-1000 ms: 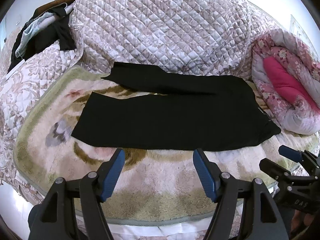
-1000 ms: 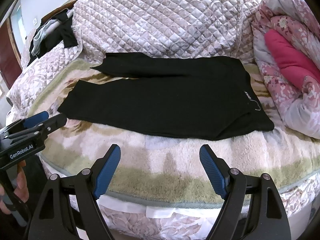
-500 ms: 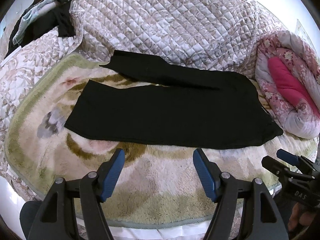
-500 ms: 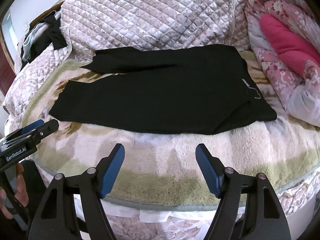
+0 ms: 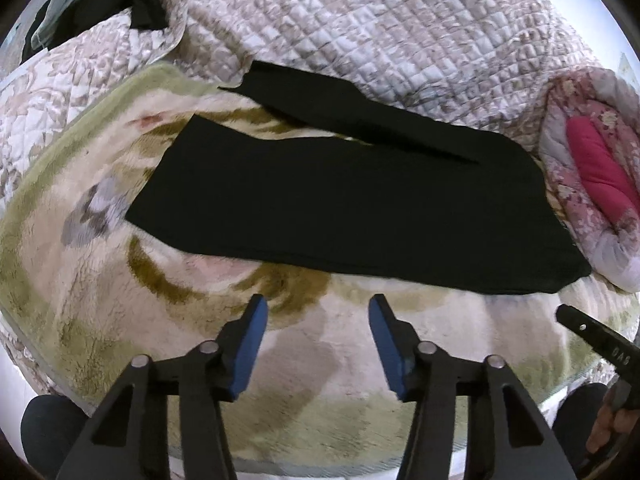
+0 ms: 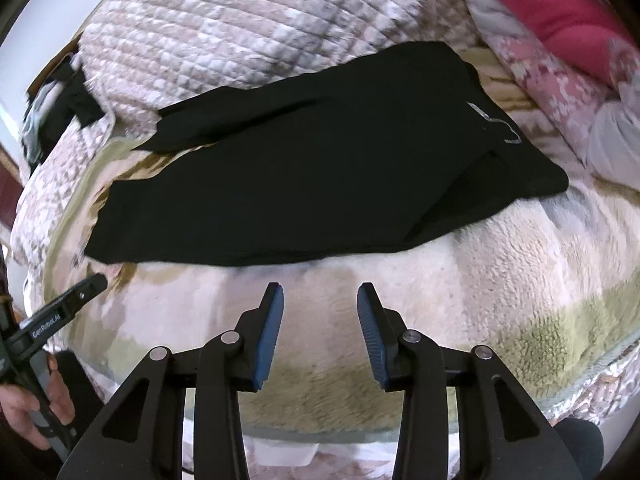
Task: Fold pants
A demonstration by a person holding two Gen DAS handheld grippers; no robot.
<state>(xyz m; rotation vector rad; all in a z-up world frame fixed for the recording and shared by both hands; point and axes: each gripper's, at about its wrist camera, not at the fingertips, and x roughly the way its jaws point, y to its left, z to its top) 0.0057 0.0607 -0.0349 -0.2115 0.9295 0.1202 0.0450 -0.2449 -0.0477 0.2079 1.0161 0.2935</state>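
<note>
A bed carries a fluffy cream-and-green blanket [image 5: 120, 320]. Black pants [image 5: 340, 208] lie flat on it at centre, a quilted cover [image 5: 360, 32] heaped at twelve o'clock, a pink floral quilt [image 5: 592, 168] rolled at three.

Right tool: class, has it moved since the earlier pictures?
Yes. The right tool has come closer to the black pants' near edge, its jaws narrowing, empty.

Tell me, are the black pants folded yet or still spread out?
Spread out, not folded. The pants lie flat on the fuzzy blanket, both legs apart at the cuffs, neither laid over the other.
</note>
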